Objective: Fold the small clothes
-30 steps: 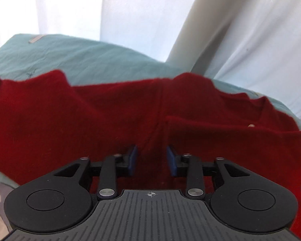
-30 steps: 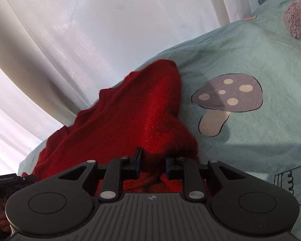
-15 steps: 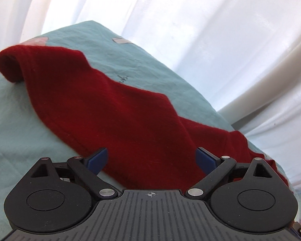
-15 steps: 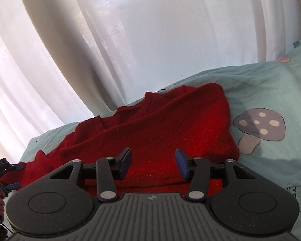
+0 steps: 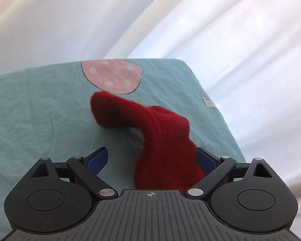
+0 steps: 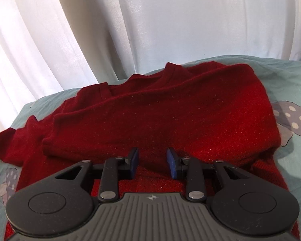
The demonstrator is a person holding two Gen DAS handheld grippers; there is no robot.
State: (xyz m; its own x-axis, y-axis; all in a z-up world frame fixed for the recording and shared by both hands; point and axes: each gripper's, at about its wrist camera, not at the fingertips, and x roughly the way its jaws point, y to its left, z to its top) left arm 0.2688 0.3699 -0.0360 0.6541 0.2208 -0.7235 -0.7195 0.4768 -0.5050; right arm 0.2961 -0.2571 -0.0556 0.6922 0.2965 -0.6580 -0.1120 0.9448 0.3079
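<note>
A dark red knit sweater lies on the teal sheet, one side folded over its body. In the left wrist view only a red sleeve shows, bunched and running toward the pink mushroom print. My left gripper is open wide, with the sleeve lying between its blue pads, nearer the right one. My right gripper is open and empty, low over the sweater's near part.
The teal bed sheet has mushroom prints, and one print shows in the right wrist view. White curtains hang right behind the bed. The bed's far edge drops off at the right.
Both grippers opened and let go of the sweater. The left one swung left to the sleeve end; the right one backed off and now faces the folded body.
</note>
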